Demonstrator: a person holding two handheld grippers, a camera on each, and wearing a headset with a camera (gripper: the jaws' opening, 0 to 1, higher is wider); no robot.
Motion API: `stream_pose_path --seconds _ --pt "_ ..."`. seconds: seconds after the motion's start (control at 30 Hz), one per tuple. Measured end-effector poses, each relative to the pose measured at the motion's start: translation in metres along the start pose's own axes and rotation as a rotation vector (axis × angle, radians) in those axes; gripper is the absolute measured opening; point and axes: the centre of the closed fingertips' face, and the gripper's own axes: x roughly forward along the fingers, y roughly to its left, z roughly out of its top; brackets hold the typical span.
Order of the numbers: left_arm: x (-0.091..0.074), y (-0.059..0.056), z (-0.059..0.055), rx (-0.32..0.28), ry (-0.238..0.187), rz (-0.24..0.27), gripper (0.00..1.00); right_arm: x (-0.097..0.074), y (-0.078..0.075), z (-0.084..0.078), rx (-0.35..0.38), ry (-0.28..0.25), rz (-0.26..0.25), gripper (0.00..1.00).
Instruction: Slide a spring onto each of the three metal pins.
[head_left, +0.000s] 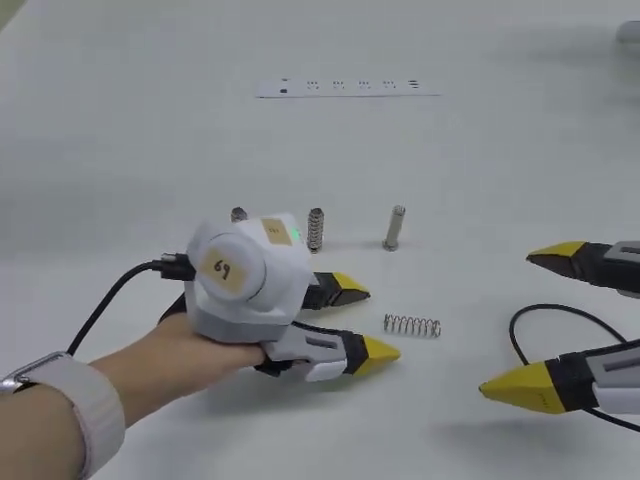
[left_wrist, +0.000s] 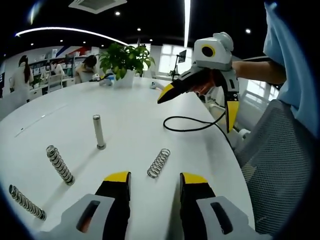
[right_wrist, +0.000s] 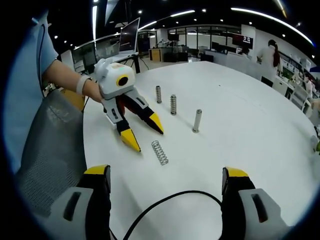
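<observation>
Three metal pins stand in a row on the white table. The left pin and the middle pin each wear a spring; the right pin is bare. A loose spring lies flat on the table just ahead of my left gripper, which is open and empty. In the left gripper view that loose spring lies just beyond the yellow fingertips. Farther right, my right gripper is wide open and empty, and its own view has the loose spring between the two grippers.
A white power strip lies flat at the far side of the table. A black cable loops on the table near my right gripper. Another cable trails from the left gripper. A mesh chair stands at the table's edge.
</observation>
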Motion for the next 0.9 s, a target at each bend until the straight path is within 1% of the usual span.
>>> stream_pose_path --seconds 0.07,0.17,0.27,0.37,0.47,0.57,0.63,0.8,0.83,0.9 --pt "0.002 -0.002 0.0 0.011 0.002 -0.008 0.31 -0.001 0.0 -0.001 -0.003 0.005 -0.002 0.91" --pt "0.003 -0.004 0.001 0.022 -0.001 -0.015 0.24 -0.004 -0.001 -0.001 0.002 0.003 -0.003 0.91" --pt "0.006 -0.003 0.002 0.038 -0.002 -0.012 0.23 -0.005 -0.002 0.0 0.007 -0.004 -0.009 0.91" --pt "0.007 -0.003 0.001 0.062 -0.003 -0.014 0.18 -0.006 -0.001 0.0 0.013 -0.007 -0.009 0.9" --pt "0.009 -0.001 0.001 0.063 -0.003 -0.008 0.16 -0.006 0.0 -0.002 0.017 -0.006 -0.011 0.9" --pt "0.011 0.0 0.001 0.072 -0.001 -0.01 0.13 -0.007 0.0 -0.004 0.028 -0.005 -0.012 0.91" --pt "0.011 0.0 0.0 0.079 0.0 -0.016 0.1 -0.007 0.0 -0.004 0.031 -0.006 -0.015 0.9" --pt "0.011 0.001 0.0 0.096 0.009 -0.021 0.07 -0.006 0.0 -0.005 0.04 -0.007 -0.014 0.9" --pt "0.011 0.001 -0.001 0.109 0.014 -0.023 0.06 -0.005 0.001 -0.005 0.039 -0.008 -0.013 0.9" --pt "0.011 -0.001 0.0 0.114 0.016 -0.03 0.05 -0.005 0.002 -0.004 0.041 -0.011 -0.01 0.9"
